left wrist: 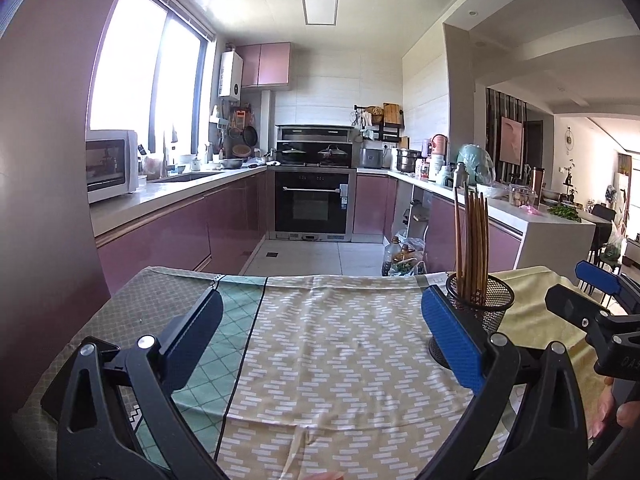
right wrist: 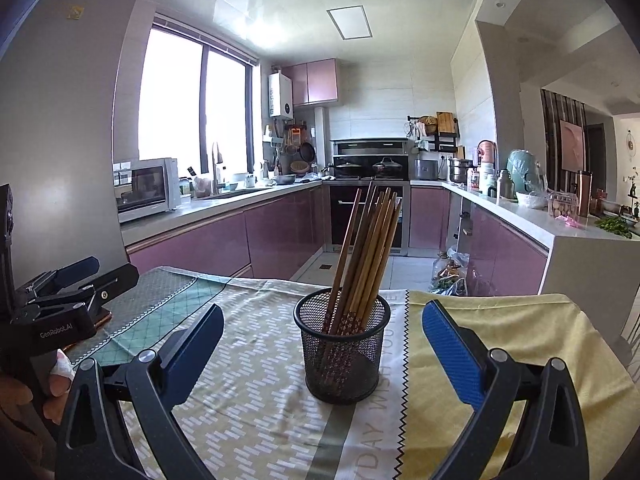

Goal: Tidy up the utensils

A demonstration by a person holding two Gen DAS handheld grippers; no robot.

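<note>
A black mesh cup (right wrist: 342, 354) stands upright on the patterned tablecloth (right wrist: 256, 364) and holds several brown wooden chopsticks (right wrist: 366, 252) that lean to the right. My right gripper (right wrist: 320, 332) is open and empty, its jaws wide on either side of the cup, just short of it. In the left wrist view the cup (left wrist: 486, 308) and chopsticks (left wrist: 472, 240) sit at the right, behind the right blue finger (left wrist: 450, 340). My left gripper (left wrist: 320, 320) is open and empty over bare cloth. Each gripper shows in the other's view, the right one (left wrist: 592, 296) and the left one (right wrist: 76, 280).
The table's far edge (left wrist: 320, 276) drops to the kitchen floor. A yellow cloth (right wrist: 520, 344) covers the table's right part. Purple cabinets, an oven (left wrist: 314, 204) and cluttered counters lie beyond.
</note>
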